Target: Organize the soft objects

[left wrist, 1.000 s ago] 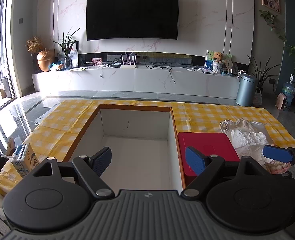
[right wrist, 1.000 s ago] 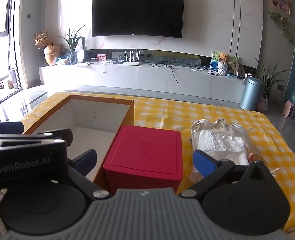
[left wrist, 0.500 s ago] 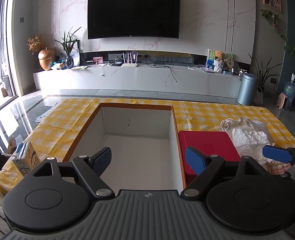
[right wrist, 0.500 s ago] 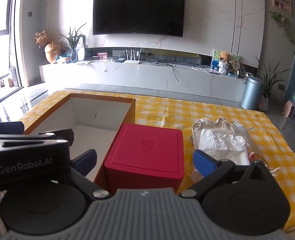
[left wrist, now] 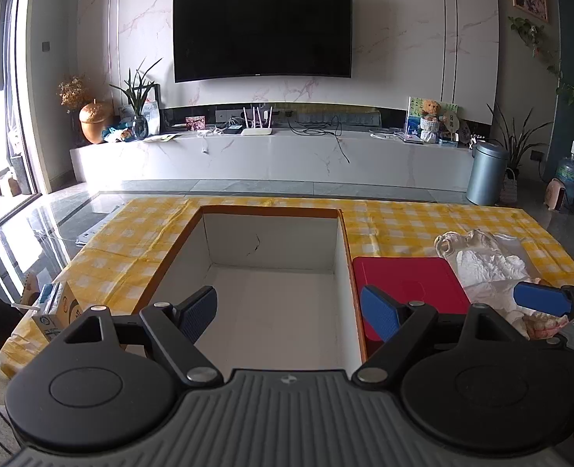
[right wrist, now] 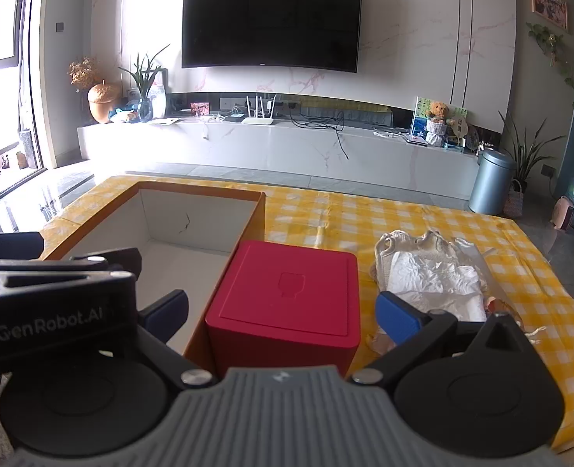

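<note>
Two sets of tongs hover low over the yellow-checked surface (right wrist: pixel 423 218), both spread wide and holding nothing. The left tongs (left wrist: pixel 287 313) look into the open box (left wrist: pixel 271 299), whose white floor is bare. The right tongs (right wrist: pixel 281 311) face the red box (right wrist: pixel 287 295), which stands touching the open box's right wall. The soft thing to be sorted, a crumpled white garment (right wrist: pixel 434 276), lies at about two o'clock from the red box, just beside it, on the cloth.

The main risk, as I judge it, is a poor pinch. The fabric is loose and layered, so the right tongs may catch only a top fold and let the rest trail or slip free on the way to the box. A low carry could also drag the tablecloth or knock the red box, which sits squarely between garment and open box.
</note>
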Motion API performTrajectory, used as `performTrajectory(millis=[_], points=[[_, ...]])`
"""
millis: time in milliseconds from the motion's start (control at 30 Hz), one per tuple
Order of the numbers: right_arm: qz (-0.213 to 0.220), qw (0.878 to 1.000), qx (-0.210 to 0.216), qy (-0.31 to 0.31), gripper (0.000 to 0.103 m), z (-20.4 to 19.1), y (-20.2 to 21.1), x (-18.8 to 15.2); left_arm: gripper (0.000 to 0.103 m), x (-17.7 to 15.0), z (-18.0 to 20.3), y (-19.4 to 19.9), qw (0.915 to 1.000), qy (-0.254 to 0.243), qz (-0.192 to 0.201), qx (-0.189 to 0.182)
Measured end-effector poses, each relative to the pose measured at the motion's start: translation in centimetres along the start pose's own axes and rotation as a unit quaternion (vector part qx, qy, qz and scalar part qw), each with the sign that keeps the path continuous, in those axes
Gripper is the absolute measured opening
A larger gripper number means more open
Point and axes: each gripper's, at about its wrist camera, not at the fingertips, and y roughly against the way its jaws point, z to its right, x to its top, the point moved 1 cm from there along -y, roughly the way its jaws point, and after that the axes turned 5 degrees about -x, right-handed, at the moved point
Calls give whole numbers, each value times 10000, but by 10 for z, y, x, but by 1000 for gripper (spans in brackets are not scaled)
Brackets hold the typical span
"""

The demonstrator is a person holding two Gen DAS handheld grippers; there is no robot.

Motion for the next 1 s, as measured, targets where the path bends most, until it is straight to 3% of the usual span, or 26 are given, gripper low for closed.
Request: performTrajectory(millis=[1000], points=[[-9,10000,45,24,100,-3,0,-2,98,-2,0,1,10000,12,-16,-5]])
